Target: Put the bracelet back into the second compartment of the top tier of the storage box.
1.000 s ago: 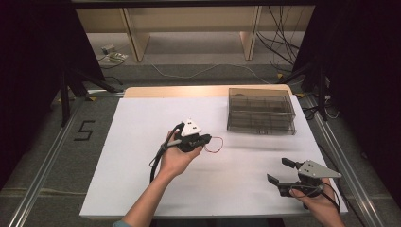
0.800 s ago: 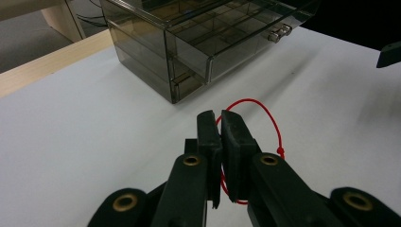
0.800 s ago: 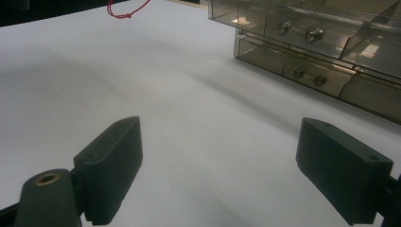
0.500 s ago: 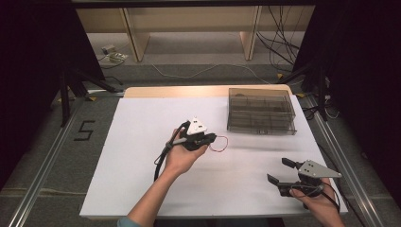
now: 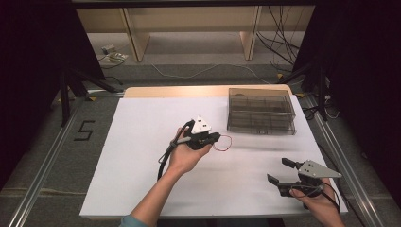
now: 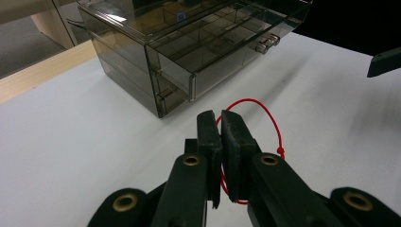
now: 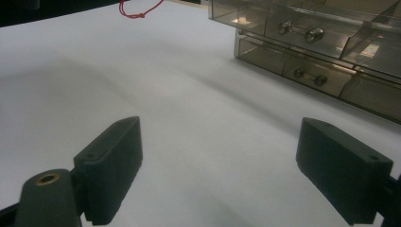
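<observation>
**Red loop pinched in my left tongs, right tongs gaping**

Between the black jaws of my left tongs [image 6: 221,137] sits a thin red cord loop [image 6: 265,113], and the jaws are clenched tight on it, pads nearly meeting with the cord caught in the seam. From the left gripper view, the loop arcs out past the jaw tips and hangs over the white bench [image 6: 71,142]; a small knot shows on its right side. From above, my left tongs [image 5: 213,138] hover over the middle of the bench, my left hand [image 5: 185,155] wrapped around the body, the red loop [image 5: 224,143] sticking out toward the right.

Over to my right tongs [image 5: 279,171]: released, jaws standing wide apart, nothing between them but bare white surface. My right hand [image 5: 318,201] holds them near the bench's near right corner, well apart from the left ones. In the right gripper view, those two jaws [image 7: 217,165] frame the open bench, with the red loop [image 7: 138,9] far off at the top edge.

Beyond the left tongs stands a smoky clear drawer box [image 5: 261,111] at the far right of the bench, drawers closed, small knobs on their fronts [image 7: 299,31]. It sits near the loop but not touching it.
</observation>
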